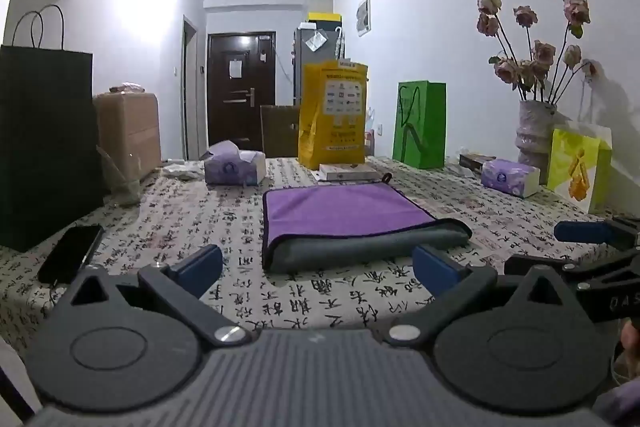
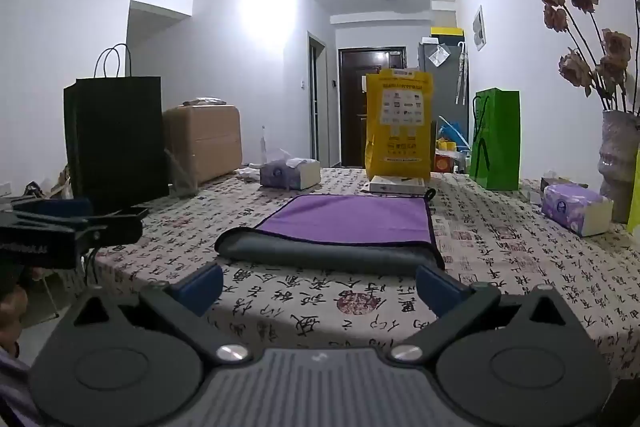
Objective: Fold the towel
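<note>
Nearest, the left gripper (image 1: 318, 267) and the right gripper (image 2: 320, 285) both hover just before the towel (image 1: 344, 215) with fingers spread wide and nothing between them. The towel lies on the table (image 1: 320, 301), folded at least once, I think, with the grey rolled fold toward the grippers and the purple side up. If the next fold starts from this thick fold, a finger may catch only the upper layer and pull the towel crooked, or push it back against the box (image 1: 348, 171) and yellow bag (image 1: 334, 115) behind.
</note>
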Demonstrator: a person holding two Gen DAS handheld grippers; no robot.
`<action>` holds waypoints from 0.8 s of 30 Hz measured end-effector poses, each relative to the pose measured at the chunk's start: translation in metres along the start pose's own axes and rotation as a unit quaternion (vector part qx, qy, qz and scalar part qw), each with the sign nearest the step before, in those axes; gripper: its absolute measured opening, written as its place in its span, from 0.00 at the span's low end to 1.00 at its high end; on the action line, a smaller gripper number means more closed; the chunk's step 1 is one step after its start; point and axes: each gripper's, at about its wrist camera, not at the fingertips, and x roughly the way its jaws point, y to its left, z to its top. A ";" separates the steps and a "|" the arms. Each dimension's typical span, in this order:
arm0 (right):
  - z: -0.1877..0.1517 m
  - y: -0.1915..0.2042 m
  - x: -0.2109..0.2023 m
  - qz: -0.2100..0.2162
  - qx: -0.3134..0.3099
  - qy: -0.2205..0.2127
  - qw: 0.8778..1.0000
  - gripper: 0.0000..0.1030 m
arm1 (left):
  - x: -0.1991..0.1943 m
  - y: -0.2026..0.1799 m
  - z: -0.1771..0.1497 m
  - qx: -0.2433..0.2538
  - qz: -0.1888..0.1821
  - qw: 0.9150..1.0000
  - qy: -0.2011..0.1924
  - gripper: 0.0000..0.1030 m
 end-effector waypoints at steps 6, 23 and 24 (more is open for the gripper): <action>0.000 -0.003 0.002 0.003 0.007 0.007 1.000 1.00 | 0.010 0.002 0.001 0.008 -0.006 1.000 0.016 1.00; 0.001 -0.007 0.001 -0.006 0.026 0.004 1.000 1.00 | 0.001 -0.002 -0.001 0.017 -0.008 1.000 0.005 1.00; 0.001 -0.007 0.001 -0.007 0.026 0.004 1.000 1.00 | 0.001 -0.002 -0.001 0.017 -0.008 1.000 0.005 1.00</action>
